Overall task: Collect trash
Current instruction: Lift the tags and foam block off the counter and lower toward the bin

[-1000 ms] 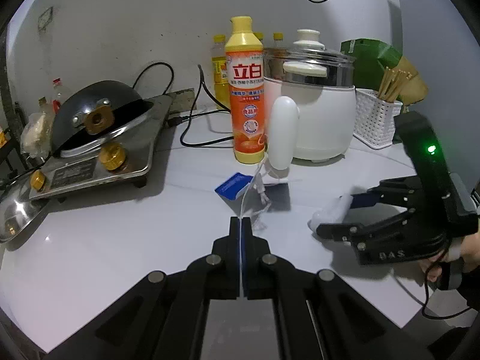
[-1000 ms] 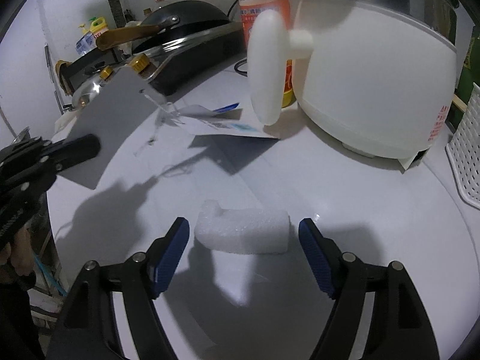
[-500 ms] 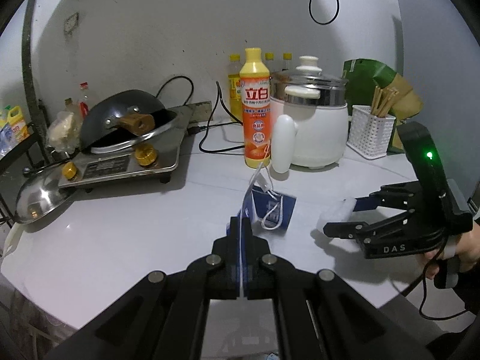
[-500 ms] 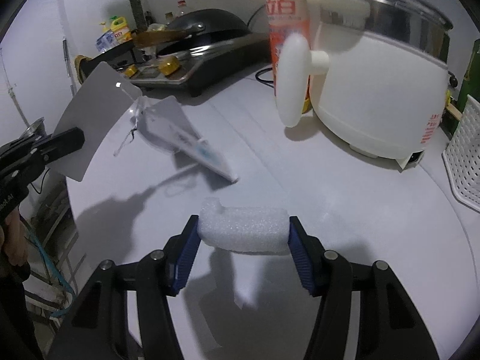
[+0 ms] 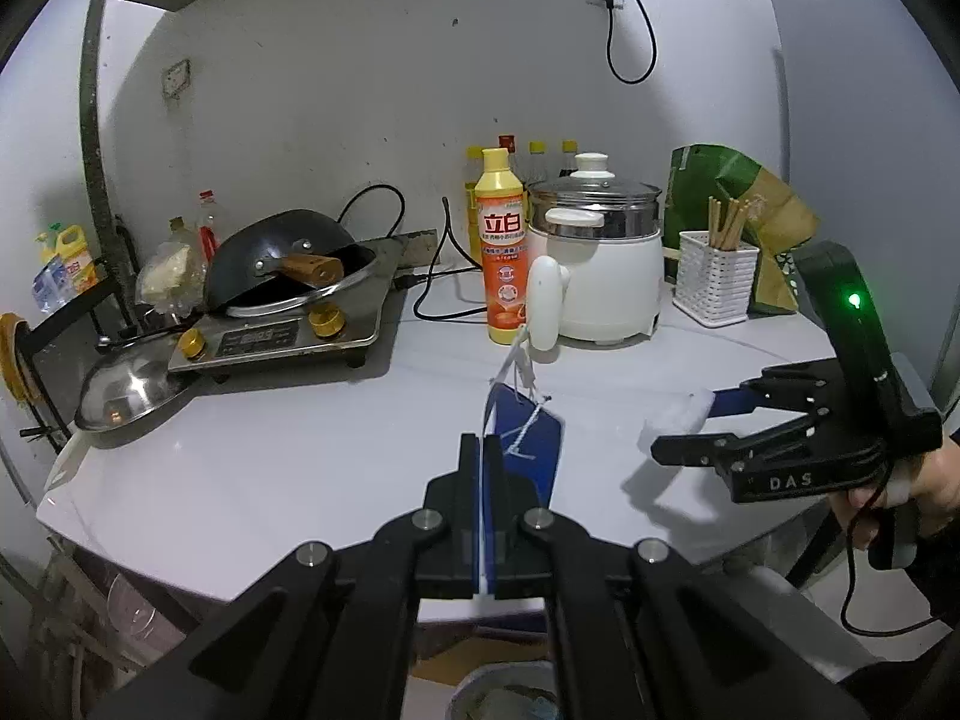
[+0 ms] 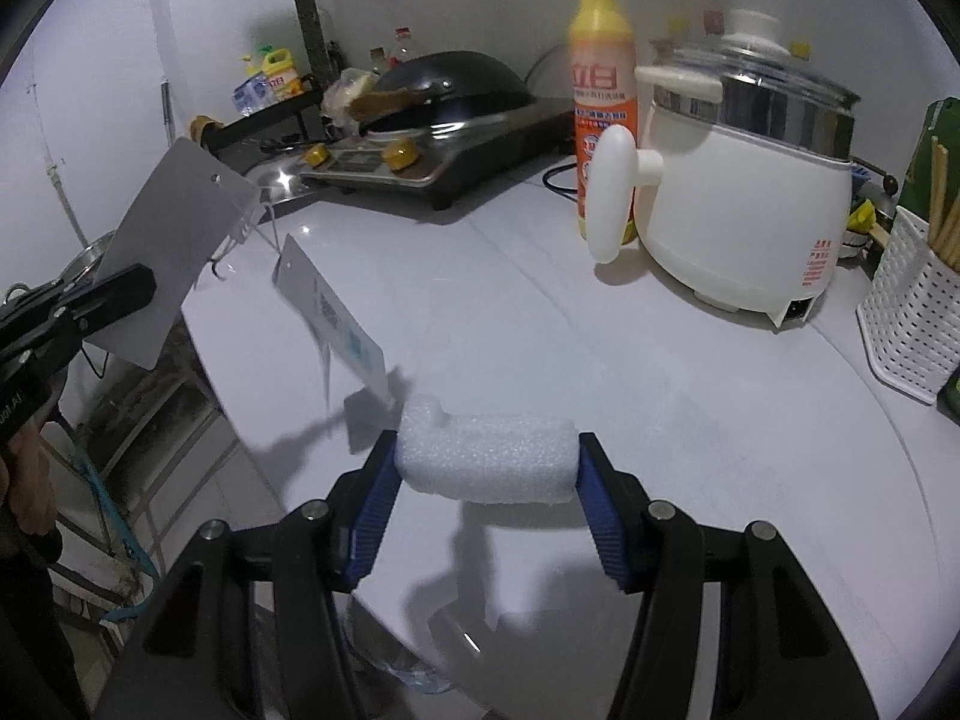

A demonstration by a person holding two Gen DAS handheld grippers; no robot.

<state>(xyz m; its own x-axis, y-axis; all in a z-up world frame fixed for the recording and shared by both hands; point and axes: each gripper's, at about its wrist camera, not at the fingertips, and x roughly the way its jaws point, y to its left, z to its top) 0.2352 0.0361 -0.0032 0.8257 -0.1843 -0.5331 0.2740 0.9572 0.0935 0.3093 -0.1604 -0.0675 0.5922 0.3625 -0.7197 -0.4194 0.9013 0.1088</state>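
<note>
My left gripper (image 5: 483,444) is shut on the edge of a thin grey card (image 6: 174,252). A blue-and-white tag (image 5: 534,450) dangles from the card by white string above the white table (image 5: 270,456). In the right wrist view the same tag (image 6: 336,324) hangs tilted beside the left gripper (image 6: 141,285). My right gripper (image 6: 486,450) is shut on a white foam block (image 6: 486,465), blue pads pressing both ends, held above the table. The left wrist view shows the right gripper (image 5: 684,426) at the right with the foam block (image 5: 669,417) at its tips.
At the back stand a gas stove with a black wok (image 5: 282,258), a steel lid (image 5: 126,390), an orange detergent bottle (image 5: 504,264), a white electric cooker (image 5: 600,264) and a white chopstick basket (image 5: 714,276). A round container (image 5: 504,696) sits below the table's near edge.
The right jaws closed onto the foam block and lifted it off the table. Both grippers rose and drew back, and the tag came off the table to hang from the card.
</note>
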